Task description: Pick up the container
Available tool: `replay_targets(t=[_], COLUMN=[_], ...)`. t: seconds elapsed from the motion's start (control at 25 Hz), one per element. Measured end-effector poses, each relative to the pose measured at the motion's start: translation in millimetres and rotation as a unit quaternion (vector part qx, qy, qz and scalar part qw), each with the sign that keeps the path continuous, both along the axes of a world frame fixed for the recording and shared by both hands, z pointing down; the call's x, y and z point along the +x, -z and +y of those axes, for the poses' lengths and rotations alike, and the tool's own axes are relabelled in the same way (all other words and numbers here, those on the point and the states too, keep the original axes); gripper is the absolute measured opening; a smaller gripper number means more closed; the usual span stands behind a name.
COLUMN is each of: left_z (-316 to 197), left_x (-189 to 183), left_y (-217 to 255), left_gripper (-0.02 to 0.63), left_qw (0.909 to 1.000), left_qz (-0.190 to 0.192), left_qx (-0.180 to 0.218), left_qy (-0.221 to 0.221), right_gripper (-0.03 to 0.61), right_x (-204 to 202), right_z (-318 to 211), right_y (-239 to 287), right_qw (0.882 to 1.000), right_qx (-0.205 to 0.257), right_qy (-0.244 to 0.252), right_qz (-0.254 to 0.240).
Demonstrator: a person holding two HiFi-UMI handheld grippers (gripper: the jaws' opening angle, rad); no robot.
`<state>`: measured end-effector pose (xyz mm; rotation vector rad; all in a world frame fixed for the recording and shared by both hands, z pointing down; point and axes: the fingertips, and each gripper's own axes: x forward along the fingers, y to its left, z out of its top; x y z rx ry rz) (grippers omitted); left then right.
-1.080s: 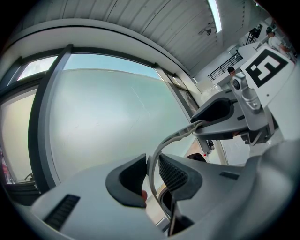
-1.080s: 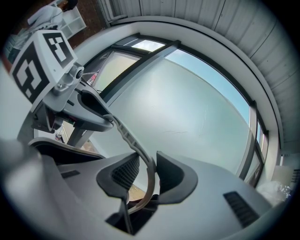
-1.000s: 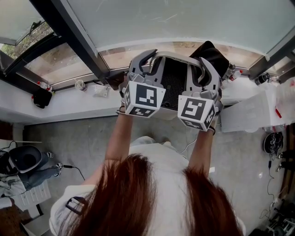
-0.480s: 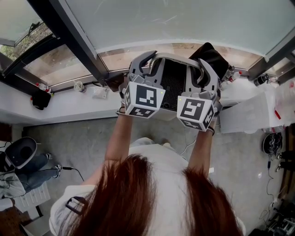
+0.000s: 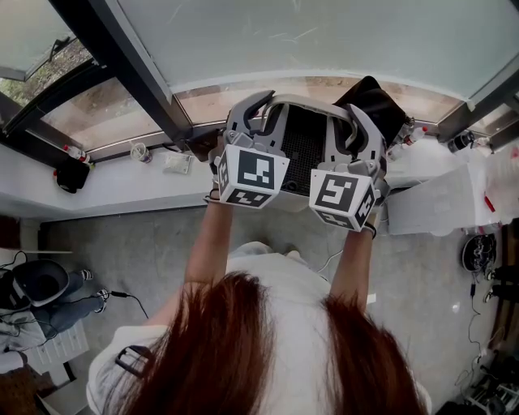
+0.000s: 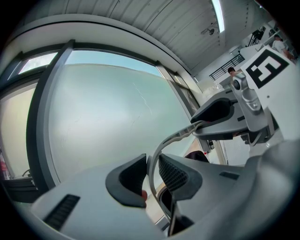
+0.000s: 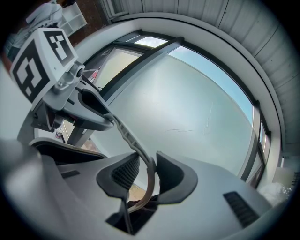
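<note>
The left gripper [image 6: 151,171] and right gripper [image 7: 147,176] each pinch the container [image 5: 306,144] rim.

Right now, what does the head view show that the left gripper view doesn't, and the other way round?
Only the head view: the person's hair, the floor, the white window ledge, and the container from above, with its black mesh inside.

Only the left gripper view: the left gripper close up, its jaws shut on the container's thin grey rim, and the ceiling light.

Both: the right gripper gripping the same rim, and the big window pane.
</note>
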<state>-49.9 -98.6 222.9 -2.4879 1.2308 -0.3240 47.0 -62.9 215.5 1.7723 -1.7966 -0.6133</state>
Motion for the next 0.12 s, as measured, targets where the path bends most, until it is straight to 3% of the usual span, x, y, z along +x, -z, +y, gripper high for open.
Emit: replay_targets(t=[0.12], left_z=[-2.2], left_x=[-3.9], left_y=[-0.7], left_gripper=[0.094], left_qw=[1.0], left_qz=[0.0], left_qx=[-0.001], left_qy=[0.0], right_gripper=[0.124], right_x=[-4.0], right_z=[-2.5], right_y=[-0.9], right_qw=[1.0], right_qx=[-0.001], right_qy=[0.001], right_qz=[0.001])
